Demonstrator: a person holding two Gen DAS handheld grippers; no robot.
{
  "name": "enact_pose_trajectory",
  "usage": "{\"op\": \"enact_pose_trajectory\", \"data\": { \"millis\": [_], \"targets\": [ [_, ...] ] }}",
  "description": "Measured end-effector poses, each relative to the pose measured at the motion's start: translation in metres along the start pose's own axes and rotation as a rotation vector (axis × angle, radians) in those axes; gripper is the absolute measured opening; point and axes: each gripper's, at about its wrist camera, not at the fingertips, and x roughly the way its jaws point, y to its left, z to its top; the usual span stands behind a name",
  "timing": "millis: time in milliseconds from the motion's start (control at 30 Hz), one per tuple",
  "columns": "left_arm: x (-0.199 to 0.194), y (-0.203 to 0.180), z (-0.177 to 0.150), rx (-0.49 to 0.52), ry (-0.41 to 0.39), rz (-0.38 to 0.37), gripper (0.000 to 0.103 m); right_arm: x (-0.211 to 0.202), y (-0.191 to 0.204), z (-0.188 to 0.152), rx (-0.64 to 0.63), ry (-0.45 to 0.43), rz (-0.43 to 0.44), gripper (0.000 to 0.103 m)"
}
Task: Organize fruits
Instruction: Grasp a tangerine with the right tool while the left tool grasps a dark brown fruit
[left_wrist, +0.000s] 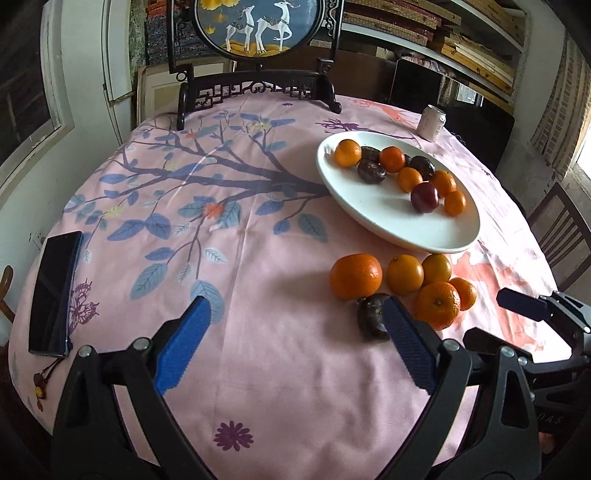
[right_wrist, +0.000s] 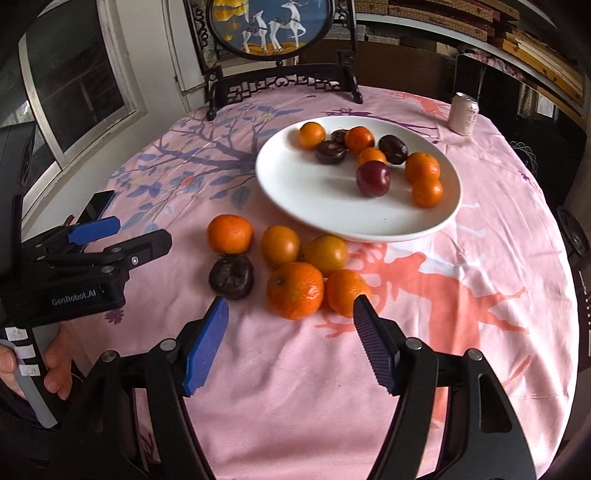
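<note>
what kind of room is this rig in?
Likely a home dining room: a round table under a pink printed tablecloth, wooden chairs around it, a framed deer screen as decoration, and shelves stacked along the back wall.

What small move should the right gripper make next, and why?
Probably ease the right gripper forward and down around the large round orange tangerine nearest it. Its fingers stand open and empty, that fruit lies on the pink cloth just ahead of them, and the white oval plate has bare room.
</note>
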Motion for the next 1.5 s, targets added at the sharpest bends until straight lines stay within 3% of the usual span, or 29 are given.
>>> {"op": "enact_pose_trajectory", "data": {
  "millis": [200,400,467,500,700,967,1033,1133,1233,1267,1300,1500],
  "targets": [
    [-0.005,0.028,-0.007,-0.055,0.001,0.029,0.096,0.018,0.007,0.006,-0.012,0.017,-0.012,0.07],
    [-0.008,0.032,-0.013,-0.05,0.012,0.017,0.096,0.046,0.009,0.006,-0.027,0.071,-0.05,0.059],
    [-0.008,0.028,-0.014,-0.041,0.014,0.011,0.096,0.054,0.012,0.006,-0.05,0.072,-0.113,0.045],
    [-0.007,0.026,-0.015,-0.037,0.017,0.006,0.096,0.057,0.012,0.006,-0.053,0.069,-0.121,0.045],
    [0.007,0.004,-0.017,0.008,0.063,-0.044,0.096,0.03,-0.004,0.0,0.018,0.052,-0.062,0.044],
    [0.039,-0.044,-0.022,0.088,0.14,-0.085,0.095,-0.002,-0.05,-0.03,0.137,0.054,-0.09,0.044],
    [0.045,-0.052,-0.021,0.098,0.148,-0.082,0.09,-0.002,-0.058,-0.037,0.157,0.058,-0.086,0.044],
    [0.057,-0.063,-0.021,0.111,0.183,-0.096,0.066,-0.001,-0.065,-0.041,0.173,0.061,-0.067,0.044],
    [0.063,-0.074,-0.02,0.144,0.158,-0.045,0.061,0.002,-0.069,-0.043,0.18,0.066,-0.051,0.044],
    [0.064,-0.075,-0.019,0.147,0.151,-0.029,0.046,0.003,-0.069,-0.042,0.181,0.067,-0.044,0.044],
    [0.063,-0.076,-0.018,0.146,0.149,-0.037,0.041,0.003,-0.069,-0.043,0.182,0.068,-0.038,0.044],
    [0.057,-0.071,-0.019,0.128,0.171,-0.078,0.041,-0.003,-0.069,-0.039,0.18,0.049,-0.039,0.044]
  ]
}}
